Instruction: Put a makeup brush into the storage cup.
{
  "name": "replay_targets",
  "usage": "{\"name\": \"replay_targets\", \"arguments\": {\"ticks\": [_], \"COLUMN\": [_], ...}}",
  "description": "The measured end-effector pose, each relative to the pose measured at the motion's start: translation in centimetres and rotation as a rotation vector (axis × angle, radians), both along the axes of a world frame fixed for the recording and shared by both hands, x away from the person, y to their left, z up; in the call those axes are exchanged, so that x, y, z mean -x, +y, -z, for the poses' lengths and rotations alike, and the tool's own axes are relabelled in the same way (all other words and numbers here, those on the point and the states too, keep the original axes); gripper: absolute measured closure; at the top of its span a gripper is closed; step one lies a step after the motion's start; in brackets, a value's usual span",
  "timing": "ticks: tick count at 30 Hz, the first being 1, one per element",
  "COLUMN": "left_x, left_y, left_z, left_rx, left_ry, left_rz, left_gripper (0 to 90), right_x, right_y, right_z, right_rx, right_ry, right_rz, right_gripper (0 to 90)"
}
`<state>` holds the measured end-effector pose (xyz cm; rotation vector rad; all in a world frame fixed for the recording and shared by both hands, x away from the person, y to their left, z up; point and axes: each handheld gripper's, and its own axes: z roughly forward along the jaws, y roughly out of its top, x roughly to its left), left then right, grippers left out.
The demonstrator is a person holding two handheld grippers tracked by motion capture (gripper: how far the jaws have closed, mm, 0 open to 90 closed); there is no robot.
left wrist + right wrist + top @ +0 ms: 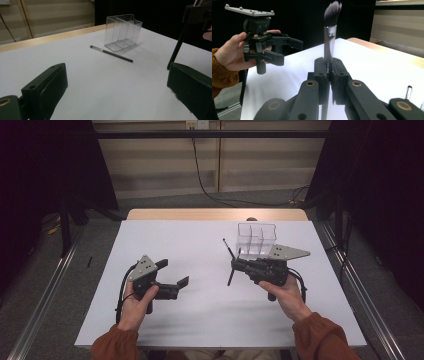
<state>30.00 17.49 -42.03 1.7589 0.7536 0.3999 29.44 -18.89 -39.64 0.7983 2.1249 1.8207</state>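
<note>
From the high view, the right hand-held gripper (235, 266) was clenched on a makeup brush (231, 272), held just in front of the clear organizer (256, 239), likely so it could be dropped into a compartment; the left hand-held gripper (174, 274) hovered released over bare white tabletop (200, 315), well apart. In the left gripper view, a thin second brush (111, 53) lay just beside the organizer (123, 32), with open room all round. In the right gripper view, the makeup brush (329, 42) stood upright, bristles up, between the closed jaws.
</note>
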Motion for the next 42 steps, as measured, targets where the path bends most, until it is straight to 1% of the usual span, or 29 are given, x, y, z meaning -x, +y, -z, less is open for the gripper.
{"name": "replay_targets", "arguments": {"ticks": [2, 3, 6, 7, 9, 10, 13, 14, 17, 19, 21, 23, 25, 27, 28, 29, 30, 31, 33, 35, 38, 39, 41, 42], "left_x": [0.1, 0.1, 0.2, 0.3, 0.5, 0.6, 1.2, 1.3, 1.7, 1.9, 2.0, 2.3, 2.5, 2.6, 2.8, 2.9, 3.1, 3.2, 3.3, 3.3, 3.3, 3.3, 3.4, 3.5], "left_y": [0.5, 0.6, 1.2, 1.4, 1.8, 2.0, 2.5, 2.7, 3.2, 3.6, 4.0, 4.6, 5.0, 5.5, 5.6, 5.9, 6.1, 6.3, 6.6, 6.9, 7.1, 7.1, 7.2, 7.2], "left_z": [0.0, 0.0, 0.0, 0.0, 0.1, 0.1, 0.0, -0.1, -0.3, -0.4, -0.3, 0.0, 0.3, 0.7, 0.8, 0.9, 1.0, 1.1, 1.3, 1.3, 1.5, 1.6, 1.7, 1.7], "left_rx": [0.017, 0.015, 0.038, 0.038, 0.031, 0.031, 0.037, 0.033, 0.037, 0.035, 0.024, 0.011, 0.019, 0.004, 0.006, 0.004, 0.007, 0.003, 0.010, 0.019, 0.012, 0.009, 0.034, 0.032], "left_ry": [-0.009, -0.014, 0.000, 0.000, -0.005, 0.000, 0.003, -0.006, -0.020, -0.020, -0.016, -0.016, -0.007, -0.006, -0.004, -0.007, -0.003, -0.006, -0.012, -0.016, -0.013, -0.016, -0.022, -0.022], "left_rz": [-0.023, -0.033, -0.053, -0.061, -0.061, -0.062, -0.057, -0.052, -0.063, -0.078, -0.106, -0.117, -0.125, -0.128, -0.134, -0.129, -0.133, -0.135, -0.147, -0.155, -0.156, -0.154, -0.128, -0.129], "left_gripper": [3.1, 3.1, 2.8, 2.7, 2.6, 2.6, 2.7, 2.7, 2.6, 2.6, 2.4, 2.5, 2.4, 2.4, 2.4, 2.5, 2.5, 2.5, 2.5, 2.5, 2.4, 2.4, 2.4, 2.4], "right_x": [-0.1, -0.1, -0.4, -0.5, -0.6, -0.6, -0.9, -1.0, -1.2, -1.3, -1.5, -1.6, -1.8, -1.9, -2.0, -2.1, -2.2, -2.3, -2.4, -2.7, -3.1, -3.3, -3.7, -3.9], "right_y": [-0.1, -0.1, -0.3, -0.4, -0.6, -0.7, -1.2, -1.4, -1.8, -2.1, -2.3, -2.6, -2.8, -3.0, -3.1, -3.1, -3.3, -3.3, -3.5, -3.5, -3.7, -3.8, -3.9, -4.0], "right_z": [-0.1, -0.1, -0.3, -0.3, -0.3, -0.3, -0.3, -0.3, -0.3, -0.3, -0.3, -0.3, -0.3, -0.3, -0.3, -0.5, -0.7, -0.9, -1.5, -2.0, -2.4, -2.4, -2.4, -2.5], "right_rx": [0.001, 0.002, 0.011, 0.012, 0.015, 0.015, 0.003, 0.006, 0.009, 0.008, 0.009, -0.004, -0.006, -0.004, 0.005, 0.015, 0.009, 0.008, 0.007, 0.012, 0.021, 0.026, 0.028, 0.027], "right_ry": [-0.001, -0.002, -0.006, -0.007, -0.006, -0.006, 0.009, 0.010, 0.013, 0.013, 0.015, 0.022, 0.022, 0.025, 0.028, 0.024, 0.019, 0.014, -0.001, -0.010, -0.017, -0.019, -0.019, -0.017], "right_rz": [0.002, 0.004, 0.009, 0.012, 0.018, 0.022, 0.043, 0.051, 0.067, 0.076, 0.087, 0.098, 0.109, 0.118, 0.120, 0.127, 0.134, 0.139, 0.141, 0.144, 0.156, 0.159, 0.168, 0.172], "right_gripper": [83.9, 83.9, 83.9, 83.9, 83.9, 83.9, 83.9, 83.9, 83.8, 83.9, 83.8, 83.8, 83.8, 83.8, 83.8, 83.8, 83.8, 83.8, 83.8, 83.8, 83.8, 83.8, 83.8, 83.8]}}
